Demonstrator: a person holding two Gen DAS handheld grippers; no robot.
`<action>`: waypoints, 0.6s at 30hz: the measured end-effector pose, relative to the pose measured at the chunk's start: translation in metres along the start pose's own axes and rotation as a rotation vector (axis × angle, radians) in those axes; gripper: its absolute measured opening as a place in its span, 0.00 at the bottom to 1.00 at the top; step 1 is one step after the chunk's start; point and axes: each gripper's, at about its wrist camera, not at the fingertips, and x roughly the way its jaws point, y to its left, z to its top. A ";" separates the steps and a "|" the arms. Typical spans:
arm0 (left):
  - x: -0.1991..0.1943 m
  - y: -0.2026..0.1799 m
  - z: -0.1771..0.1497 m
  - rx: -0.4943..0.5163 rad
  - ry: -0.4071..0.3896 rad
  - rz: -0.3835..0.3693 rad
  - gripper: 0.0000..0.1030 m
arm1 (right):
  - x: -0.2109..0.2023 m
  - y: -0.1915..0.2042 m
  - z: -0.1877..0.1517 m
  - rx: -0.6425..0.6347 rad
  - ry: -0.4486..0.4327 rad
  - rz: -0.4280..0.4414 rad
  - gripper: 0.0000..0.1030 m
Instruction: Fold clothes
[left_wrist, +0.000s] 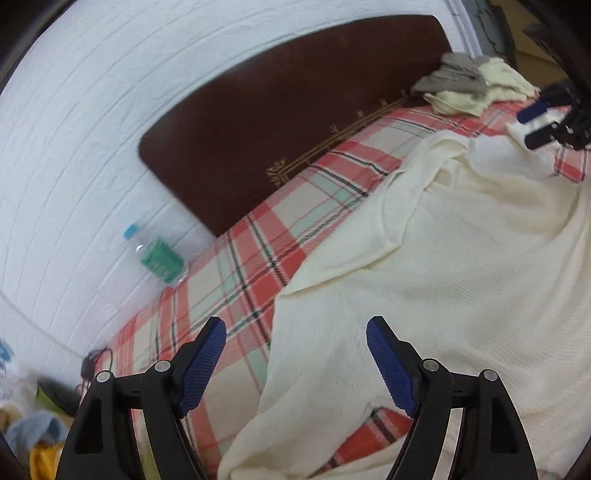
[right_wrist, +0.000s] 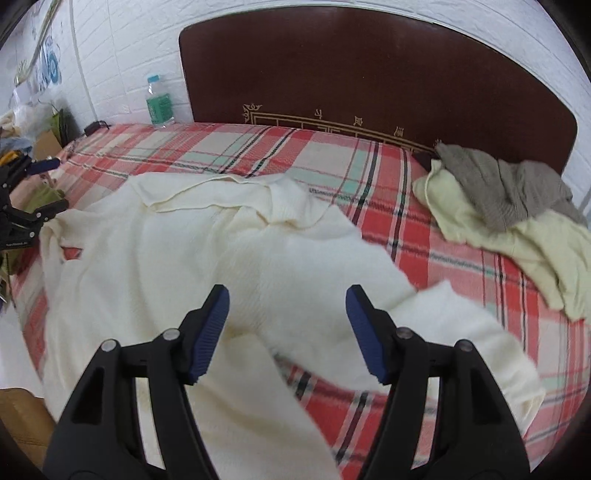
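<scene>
**Left wrist view: two open grippers above one cream sweater on the bed**

The left wrist view looks down over the left gripper (left_wrist: 295, 360), whose two blue-padded jaws stand wide apart with nothing pressed between them. Beneath it lies one large cream sweater (left_wrist: 461, 258), spread loosely across the bed's plaid blanket (left_wrist: 240, 266) in red, mint and white. At the far right edge of this view the right gripper (left_wrist: 543, 122) hangs over the sweater's far side, its two blue pads also parted and empty.

The right wrist view shows the same right gripper from behind, its jaws open over the sweater, which lies rumpled with one sleeve (right_wrist: 461, 332) trailing toward the right. The left gripper appears at the left edge of this view, jaws apart, just beside the sweater's edge.

Near the dark brown headboard (right_wrist: 369, 66), well apart from the sweater, sits a pile of two more garments: one grey knit (right_wrist: 506, 184) lying on top of one pale yellow piece (right_wrist: 535, 251).

One plastic water bottle (right_wrist: 159, 101) with a green label stands against the white brick wall (left_wrist: 74, 129), beside the headboard. Blurred clutter fills the floor at the bed's left side.
</scene>
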 end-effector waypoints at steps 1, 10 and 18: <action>0.011 -0.005 0.005 0.031 0.003 -0.009 0.78 | 0.011 0.000 0.007 -0.035 0.019 -0.022 0.66; 0.070 -0.009 0.023 0.093 0.044 -0.090 0.78 | 0.095 -0.008 0.051 -0.191 0.102 -0.029 0.66; 0.100 0.003 0.043 -0.020 0.073 -0.162 0.22 | 0.109 -0.018 0.089 -0.083 0.049 0.109 0.11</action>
